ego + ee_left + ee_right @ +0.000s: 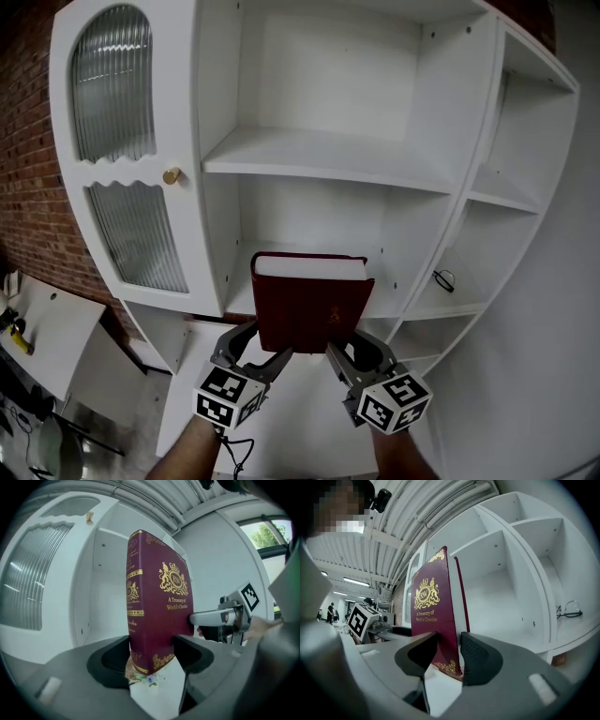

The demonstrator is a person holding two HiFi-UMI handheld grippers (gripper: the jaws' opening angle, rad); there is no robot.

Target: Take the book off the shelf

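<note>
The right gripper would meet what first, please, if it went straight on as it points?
Beyond the dark red hardcover book in its jaws, the right gripper would likely meet the white cabinet's back panel.

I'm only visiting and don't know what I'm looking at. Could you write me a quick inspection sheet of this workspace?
Surface: white shelf unit with open compartments.
Job's things: dark red book, upright, held in front of the shelves.
Clutter: eyeglasses lying on a right-hand shelf.
Grippers: left tool and right tool are each shut on the book's lower edge, one near each bottom corner.
Cables: thin black cable hangs under the left tool.
Surroundings: ribbed-glass door with a brass knob, brick wall, white table at lower left.
</note>
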